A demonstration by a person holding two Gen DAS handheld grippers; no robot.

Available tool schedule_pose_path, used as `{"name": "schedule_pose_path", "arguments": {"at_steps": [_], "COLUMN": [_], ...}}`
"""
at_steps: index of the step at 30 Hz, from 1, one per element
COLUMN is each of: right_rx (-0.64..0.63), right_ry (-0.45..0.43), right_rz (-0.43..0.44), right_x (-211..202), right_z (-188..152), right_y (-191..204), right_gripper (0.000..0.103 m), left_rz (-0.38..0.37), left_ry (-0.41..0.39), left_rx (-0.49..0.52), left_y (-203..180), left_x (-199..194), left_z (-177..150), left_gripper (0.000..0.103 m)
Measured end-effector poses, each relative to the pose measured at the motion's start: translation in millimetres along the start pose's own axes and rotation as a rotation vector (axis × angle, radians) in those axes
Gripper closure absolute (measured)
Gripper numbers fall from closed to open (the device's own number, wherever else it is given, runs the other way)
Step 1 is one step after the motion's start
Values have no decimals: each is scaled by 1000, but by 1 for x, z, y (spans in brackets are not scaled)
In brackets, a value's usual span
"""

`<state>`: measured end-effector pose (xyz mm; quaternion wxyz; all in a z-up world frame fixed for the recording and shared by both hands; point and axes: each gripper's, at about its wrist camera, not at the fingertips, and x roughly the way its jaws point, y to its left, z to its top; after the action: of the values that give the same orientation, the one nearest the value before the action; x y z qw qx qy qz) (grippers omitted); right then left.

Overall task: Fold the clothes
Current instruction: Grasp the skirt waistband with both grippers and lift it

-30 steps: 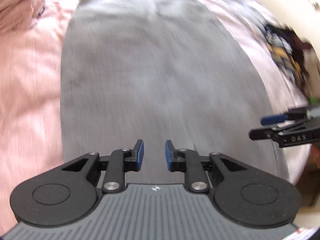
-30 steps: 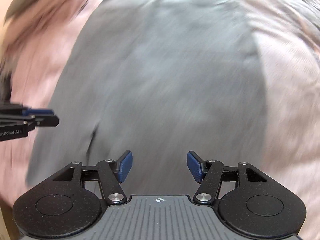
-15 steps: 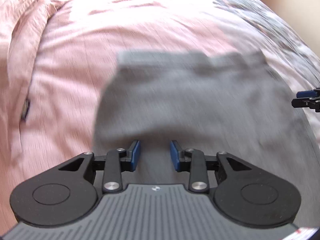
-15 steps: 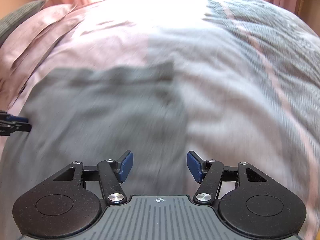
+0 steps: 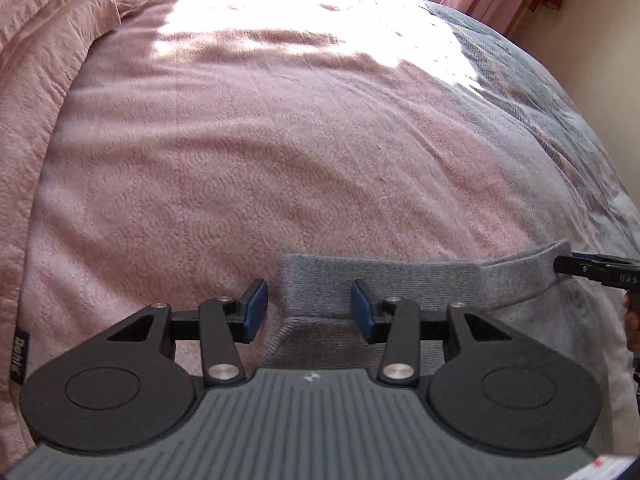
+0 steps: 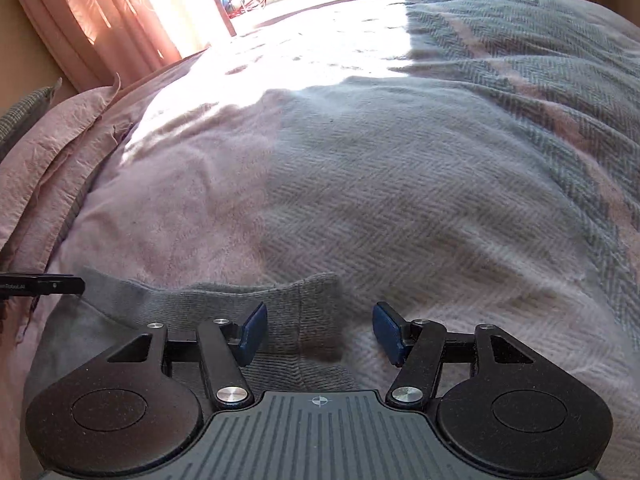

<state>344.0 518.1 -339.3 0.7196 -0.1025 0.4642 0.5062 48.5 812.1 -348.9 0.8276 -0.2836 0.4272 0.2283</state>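
Note:
A grey knit garment lies flat on the bed, and only its far end with the ribbed band (image 5: 384, 280) shows. My left gripper (image 5: 308, 310) is open just above the band's left corner, which sits between the blue pads (image 5: 254, 306). In the right wrist view the band (image 6: 208, 304) runs leftward from its right corner. My right gripper (image 6: 320, 332) is open over that corner. Each gripper shows in the other's view: the right gripper (image 5: 592, 270) at the band's far end and the left gripper (image 6: 40, 284) at the left edge. Neither holds any cloth.
A pink fleece blanket (image 5: 260, 140) covers the bed ahead, with a grey herringbone blanket (image 6: 460, 180) on its right side. Pink pillows (image 5: 32, 20) lie at the left. Pink curtains (image 6: 100, 12) and a bright window stand beyond the bed. A hand (image 5: 632, 320) shows at the right edge.
Both grippers travelled forward along the garment from its middle to the far ribbed band. The left jaws have spread wider. The garment stays flat.

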Motion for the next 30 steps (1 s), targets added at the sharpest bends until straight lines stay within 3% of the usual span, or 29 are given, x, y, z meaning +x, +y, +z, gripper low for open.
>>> {"name": "schedule_pose_path", "arguments": {"at_steps": [1,2,3,6,9,12,14,16,18,20,22,23,26,28,30], "right_rx": [-10,-22,-38,-58,-121,-199,-204,-218,-237,-214,-113,-59,129,276,399], "right_ry": [4,-8,-28,-131,-271,-367,-384,-344,-250,-85,108,144,142,109,76], "right_rz": [24,8,15,35,56,71,100,110,92,45,-27,-45,-13,26,50], "right_x": [1,-1,-5,-35,-94,-159,-197,-226,-242,-244,-235,-234,-235,-232,-224], "right_z": [-1,-3,-5,-14,-35,-72,-103,-139,-175,-213,-251,-264,-280,-277,-273], "right_y": [0,3,4,12,36,63,76,88,97,101,97,95,86,76,63], "right_gripper": [94,94,94,95,95,95,95,94,94,88,71,70,69,67,64], "left_rz": [-3,16,24,-60,-138,-187,-203,-201,-193,-147,-134,-133,-156,-171,-185], "left_ry": [-6,-26,-53,-161,-268,-339,-353,-322,-222,-98,-1,28,7,-26,-16], "left_rx": [9,39,74,87,100,135,129,139,124,51,-51,-115,-288,-396,-489], "left_y": [-2,-5,-7,-3,-8,-18,-23,-30,-35,-33,-26,-18,-1,10,19], "left_x": [0,-3,-9,-46,-100,-159,-195,-219,-228,-225,-219,-217,-215,-211,-200], "left_z": [-2,-4,-8,-19,-43,-85,-123,-166,-214,-259,-292,-306,-318,-314,-307], "left_gripper": [76,83,98,98,98,98,98,97,95,90,85,85,80,70,67]}}
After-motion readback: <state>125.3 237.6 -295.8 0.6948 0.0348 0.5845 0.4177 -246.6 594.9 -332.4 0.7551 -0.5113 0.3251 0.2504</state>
